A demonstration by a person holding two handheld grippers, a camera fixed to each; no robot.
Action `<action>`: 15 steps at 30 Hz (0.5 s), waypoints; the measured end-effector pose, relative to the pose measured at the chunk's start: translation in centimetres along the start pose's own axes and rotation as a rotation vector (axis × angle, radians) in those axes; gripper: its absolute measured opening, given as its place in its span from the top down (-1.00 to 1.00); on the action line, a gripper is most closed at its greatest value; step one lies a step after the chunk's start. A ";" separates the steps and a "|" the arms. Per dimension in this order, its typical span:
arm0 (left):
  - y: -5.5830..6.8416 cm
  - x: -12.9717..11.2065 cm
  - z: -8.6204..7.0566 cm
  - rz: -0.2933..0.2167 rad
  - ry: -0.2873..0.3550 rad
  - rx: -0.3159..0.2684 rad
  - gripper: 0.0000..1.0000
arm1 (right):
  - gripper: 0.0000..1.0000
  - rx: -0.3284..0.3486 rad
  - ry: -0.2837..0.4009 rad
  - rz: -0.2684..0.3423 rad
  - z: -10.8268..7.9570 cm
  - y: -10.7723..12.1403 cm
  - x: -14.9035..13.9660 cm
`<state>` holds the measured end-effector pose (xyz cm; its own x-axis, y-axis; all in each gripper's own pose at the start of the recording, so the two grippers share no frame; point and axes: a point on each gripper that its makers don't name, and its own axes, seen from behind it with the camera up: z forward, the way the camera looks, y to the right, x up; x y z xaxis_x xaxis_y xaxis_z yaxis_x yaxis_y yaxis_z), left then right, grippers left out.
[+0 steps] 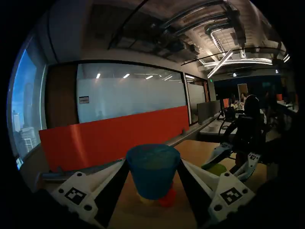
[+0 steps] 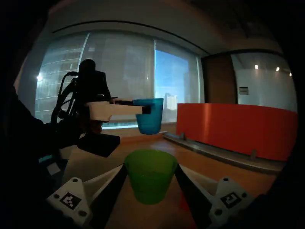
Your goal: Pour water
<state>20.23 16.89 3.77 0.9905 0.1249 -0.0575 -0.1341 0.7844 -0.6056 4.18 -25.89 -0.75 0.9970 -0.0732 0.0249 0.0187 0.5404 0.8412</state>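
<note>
Left gripper [image 1: 153, 162]: fingers clamped on translucent blue plastic cup [image 1: 153, 177], one finger each side. Right gripper [image 2: 150, 167]: fingers clamped on translucent green plastic cup [image 2: 150, 183]. Both cups upright. In right gripper view, blue cup held aloft above wooden counter [image 2: 213, 168], higher than green cup. Water level in either cup: cannot tell. Small yellow and red objects [image 1: 160, 199] on counter below blue cup. Long orange panel [image 1: 114, 137] behind counter.
</note>
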 end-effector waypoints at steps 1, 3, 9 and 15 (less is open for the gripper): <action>0.0 -0.5 0.0 0.000 -0.012 0.000 -0.71 | -0.82 -0.001 -0.006 0.001 -0.1 0.0 -0.1; 0.0 -1.6 0.0 0.001 -0.038 -0.001 -0.71 | -0.82 -0.003 -0.020 0.002 -0.2 0.0 -0.4; -0.1 -4.1 0.2 -0.002 -0.091 -0.005 -0.72 | -0.83 -0.012 -0.060 -0.003 -0.9 0.2 -1.1; 1.0 -6.4 0.4 -0.002 -0.147 -0.041 -0.73 | -0.83 -0.013 -0.093 -0.001 -1.7 0.3 -1.9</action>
<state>13.76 17.14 3.84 0.9752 0.2132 0.0590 -0.1275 0.7597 -0.6377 2.38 -24.17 -1.40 0.9857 -0.1508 0.0750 0.0208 0.5507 0.8344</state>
